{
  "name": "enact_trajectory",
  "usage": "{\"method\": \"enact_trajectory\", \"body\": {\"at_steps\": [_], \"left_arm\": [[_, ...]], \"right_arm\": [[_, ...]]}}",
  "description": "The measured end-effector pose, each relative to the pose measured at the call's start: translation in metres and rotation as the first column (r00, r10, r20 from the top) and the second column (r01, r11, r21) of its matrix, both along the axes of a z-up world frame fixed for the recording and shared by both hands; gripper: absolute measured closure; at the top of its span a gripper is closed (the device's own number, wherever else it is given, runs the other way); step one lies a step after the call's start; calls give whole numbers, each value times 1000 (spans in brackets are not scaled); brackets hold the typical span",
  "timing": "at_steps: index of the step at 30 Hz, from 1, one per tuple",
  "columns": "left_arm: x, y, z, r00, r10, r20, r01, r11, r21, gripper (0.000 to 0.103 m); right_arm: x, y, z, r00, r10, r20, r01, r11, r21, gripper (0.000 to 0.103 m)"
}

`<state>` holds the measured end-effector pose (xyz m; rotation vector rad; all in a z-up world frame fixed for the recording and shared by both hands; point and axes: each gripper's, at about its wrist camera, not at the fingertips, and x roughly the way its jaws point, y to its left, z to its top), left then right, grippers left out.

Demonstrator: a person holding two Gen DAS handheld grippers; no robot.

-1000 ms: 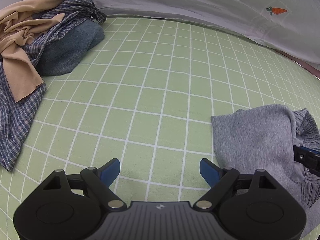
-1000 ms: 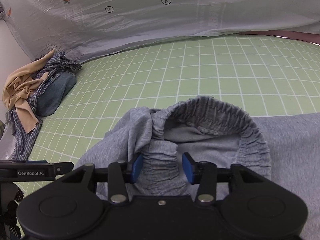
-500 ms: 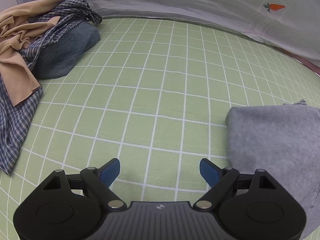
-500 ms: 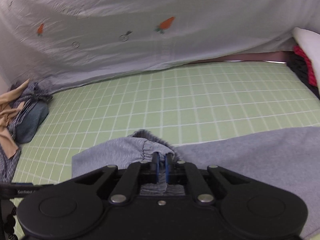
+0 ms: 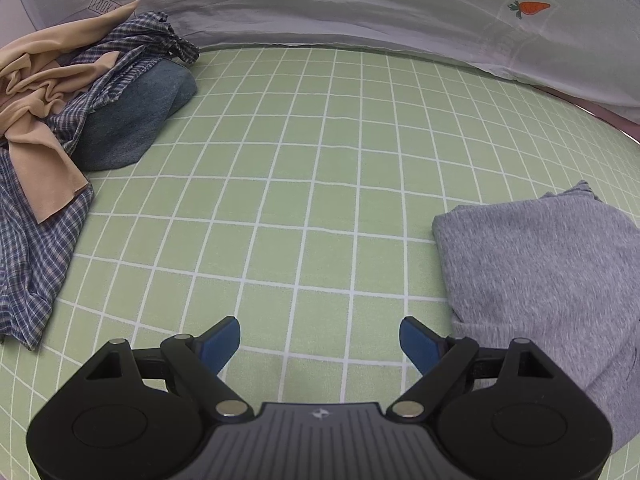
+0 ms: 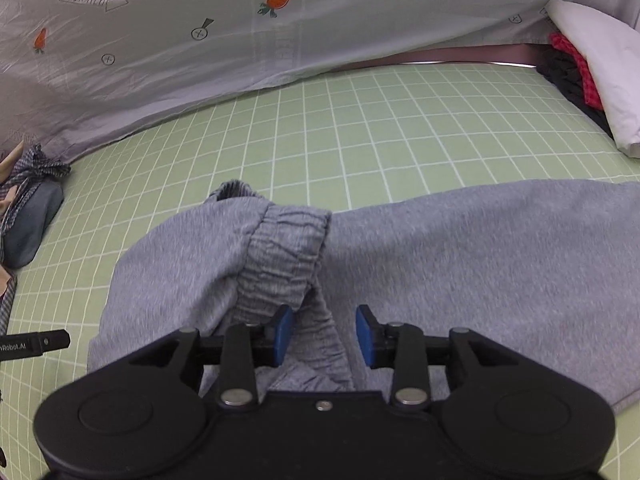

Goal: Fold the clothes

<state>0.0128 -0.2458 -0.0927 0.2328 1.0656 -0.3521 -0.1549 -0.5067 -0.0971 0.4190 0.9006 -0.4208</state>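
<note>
A pair of grey sweatpants (image 6: 460,264) lies on the green checked surface (image 6: 360,128), its long axis running across the right wrist view from the left toward the right edge, where the legs leave the picture. The ribbed elastic waistband (image 6: 284,264) sits at the left end, bunched and folded over so that its open edge faces the camera. The right gripper (image 6: 323,334) hovers right at this waistband with its jaws partly open; a fold of the band lies between the blue pads (image 6: 282,334), but they are not pressed onto it. In the left wrist view the same sweatpants (image 5: 548,280) lie to the right, and the left gripper (image 5: 320,340) hangs over bare green surface (image 5: 320,200) with its jaws spread wide and holding nothing. A heap of other clothes (image 5: 60,120), checked, tan and denim, rests at the far left, well apart from the sweatpants. A pale sheet with carrot prints (image 6: 200,40) lines the back.
</note>
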Motion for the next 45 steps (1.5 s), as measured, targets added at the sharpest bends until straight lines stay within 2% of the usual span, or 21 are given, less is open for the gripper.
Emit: {"method": "enact_trajectory", "body": {"at_steps": [5, 9, 11, 12, 15, 17, 23, 29, 30, 32, 33, 34, 35, 37, 40, 43, 45], "left_arm": [[-14, 9, 10, 1000, -4, 29, 4, 1000, 2, 16], [-27, 19, 17, 999, 9, 49, -9, 1000, -3, 15], [-35, 24, 18, 999, 12, 48, -12, 1000, -1, 15], [-39, 27, 18, 999, 13, 45, -13, 1000, 0, 15], [-51, 33, 16, 999, 16, 34, -17, 1000, 3, 15], [-58, 34, 16, 999, 17, 30, -17, 1000, 2, 15], [-77, 26, 14, 1000, -7, 26, 7, 1000, 7, 15], [-90, 9, 13, 999, -35, 15, 35, 999, 19, 15], [-91, 5, 14, 999, -38, 21, 38, 999, 21, 15], [-93, -4, 18, 999, -36, 30, 35, 999, 21, 15], [-93, -9, 19, 999, -32, 32, 31, 999, 19, 15], [-93, -15, 20, 999, -28, 31, 28, 999, 19, 14], [-93, -22, 19, 999, -25, 27, 25, 1000, 20, 14], [-92, -36, 18, 1000, -19, 19, 19, 1000, 22, 12], [-90, -57, 16, 1000, -10, 7, 10, 1000, 25, 12], [-89, -78, 14, 1000, -1, -4, 1, 1000, 28, 12], [-88, -91, 12, 1000, 5, -12, -5, 1000, 30, 12]], "right_arm": [[2, 16, -10, 996, 91, -1, -91, 996, 21, 57], [2, 30, -21, 986, 164, -7, -164, 986, 1, 43], [3, 33, -28, 982, 187, -13, -187, 982, -6, 42], [3, 34, -30, 980, 200, -19, -200, 980, -13, 45], [-4, 36, -30, 977, 211, -27, -212, 976, -54, 80], [-14, 33, -25, 983, 183, 0, -183, 982, -44, 86], [-55, 21, -2, 996, 41, 80, -37, 998, -55, 92], [-71, 7, -19, 1000, -6, 19, 6, 1000, -2, 93], [-75, 6, -18, 1000, -12, 15, 12, 1000, 1, 91], [-82, 3, -11, 1000, -10, 26, 10, 1000, -17, 79], [-86, 1, -7, 999, -9, 33, 10, 999, -34, 59], [-90, -3, -3, 999, -11, 38, 12, 999, -46, 45], [-93, -9, 0, 999, -16, 41, 18, 998, -53, 40], [-101, -22, 4, 998, -33, 46, 36, 998, -60, 25], [-115, -44, 7, 998, -50, 42, 53, 996, -72, 9], [-131, -69, 8, 997, -70, 36, 73, 993, -89, 1], [-141, -86, 7, 995, -89, 33, 92, 991, -96, 0]]}}
